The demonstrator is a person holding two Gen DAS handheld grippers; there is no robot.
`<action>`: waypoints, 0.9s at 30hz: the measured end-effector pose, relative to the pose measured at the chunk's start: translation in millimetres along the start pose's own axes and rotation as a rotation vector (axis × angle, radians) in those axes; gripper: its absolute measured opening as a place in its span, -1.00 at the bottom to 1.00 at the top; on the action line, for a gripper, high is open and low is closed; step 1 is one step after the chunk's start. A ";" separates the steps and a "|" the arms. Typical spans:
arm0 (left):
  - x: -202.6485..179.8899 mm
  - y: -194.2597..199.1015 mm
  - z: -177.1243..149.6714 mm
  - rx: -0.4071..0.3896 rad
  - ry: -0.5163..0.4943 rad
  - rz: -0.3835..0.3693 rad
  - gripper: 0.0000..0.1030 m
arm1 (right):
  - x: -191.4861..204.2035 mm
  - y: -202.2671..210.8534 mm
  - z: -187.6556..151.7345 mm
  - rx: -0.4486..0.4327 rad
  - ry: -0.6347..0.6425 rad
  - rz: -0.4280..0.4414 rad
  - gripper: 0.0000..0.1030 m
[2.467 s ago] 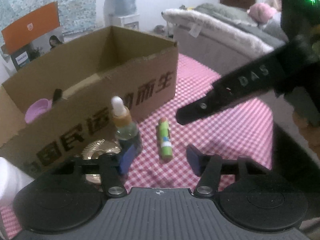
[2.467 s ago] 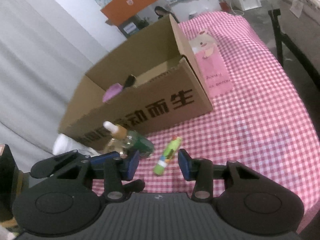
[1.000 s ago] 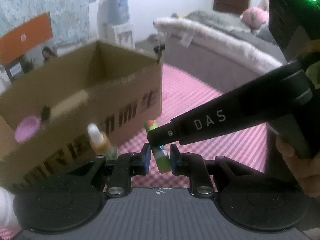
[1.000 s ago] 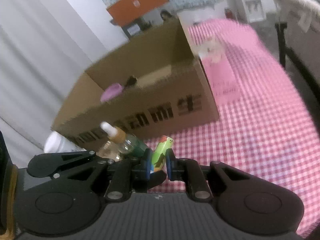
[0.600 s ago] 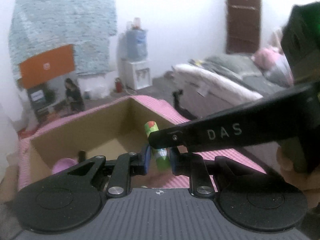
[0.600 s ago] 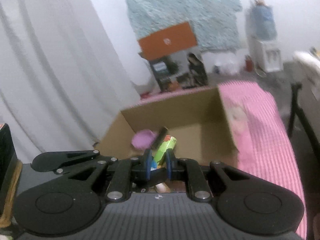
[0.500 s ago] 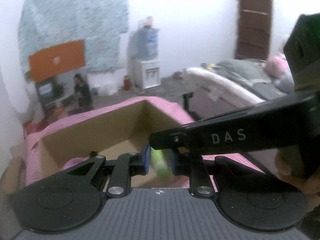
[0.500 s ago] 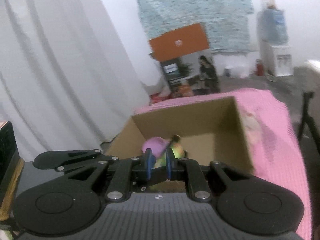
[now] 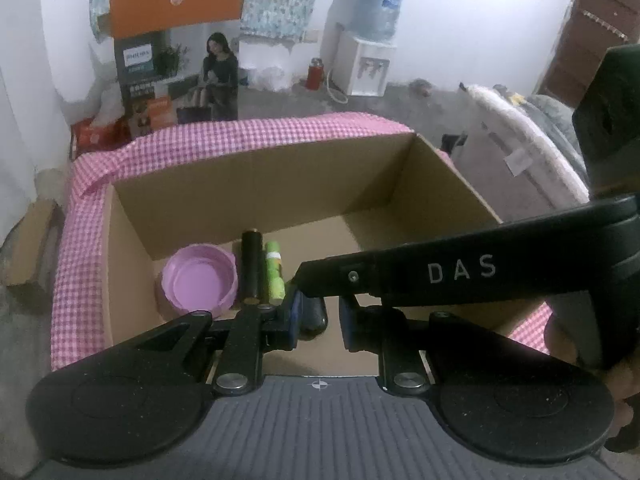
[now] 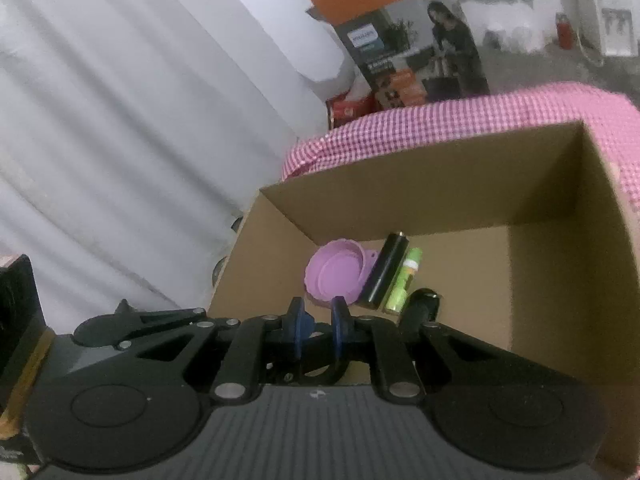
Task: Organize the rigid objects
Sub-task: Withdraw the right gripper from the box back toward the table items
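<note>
The big cardboard box [image 9: 260,184] sits open on a pink checked cloth [image 9: 76,248], and its near wall is hidden behind the tools. Behind it at 11 o'clock stands an orange and dark carton [image 9: 176,36]; its blue label is too small to read. One long black finger [image 9: 460,272] of the right gripper [image 10: 319,330] crosses in from 3 o'clock, with "DAS" on it in white. Its pads are close together and hold nothing. The left gripper [image 9: 320,316] is pinched narrow too; a dark lump sits in its small gap, and I cannot tell what it is. Inside the box at 9 o'clock lies a purple bowl [image 9: 198,280]. Touching its right side is a black tube [image 9: 251,268]. The little green tube [image 9: 274,272] lies right beside that, on the box floor.
</note>
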State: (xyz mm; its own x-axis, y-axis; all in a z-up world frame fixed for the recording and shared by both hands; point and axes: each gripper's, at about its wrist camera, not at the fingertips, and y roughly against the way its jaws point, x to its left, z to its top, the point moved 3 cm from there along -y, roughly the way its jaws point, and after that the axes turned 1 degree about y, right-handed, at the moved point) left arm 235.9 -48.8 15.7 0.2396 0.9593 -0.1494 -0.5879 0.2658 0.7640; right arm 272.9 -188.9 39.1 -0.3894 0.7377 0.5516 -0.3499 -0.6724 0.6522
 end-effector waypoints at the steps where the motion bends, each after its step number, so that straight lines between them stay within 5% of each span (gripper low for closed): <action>1: 0.1 0.1 1.0 0.004 0.004 -0.003 -0.60 | -1.8 -1.0 -2.3 0.007 -0.002 0.003 -0.69; 8: 0.3 13.7 0.9 -0.018 0.012 0.001 -0.47 | -3.4 12.1 -3.1 -0.021 -0.010 0.011 -0.67; 15: -2.9 51.0 -8.5 -0.098 0.009 -0.017 0.33 | 7.2 58.4 -5.7 -0.097 0.003 0.005 -0.48; 17: -6.5 63.8 -12.9 -0.130 -0.004 -0.026 0.52 | 12.0 76.3 -12.6 -0.137 0.015 -0.004 0.09; 21: -14.7 86.3 -25.5 -0.189 -0.026 -0.073 0.99 | 21.1 110.3 -31.2 -0.212 0.054 -0.045 0.27; 26: -24.9 104.3 -48.4 -0.210 -0.047 -0.129 1.00 | 26.1 147.5 -66.3 -0.296 0.087 -0.155 0.99; 27: -26.1 106.3 -53.5 -0.209 -0.055 -0.132 1.00 | 26.8 152.2 -71.3 -0.308 0.103 -0.184 1.00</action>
State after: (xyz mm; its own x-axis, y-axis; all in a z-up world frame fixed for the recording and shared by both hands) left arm 125.8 -40.5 67.2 0.3631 0.9100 -0.2002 -0.6941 0.4075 0.5934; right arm 148.5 -275.8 116.1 -0.3744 0.8484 0.3743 -0.6557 -0.5276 0.5401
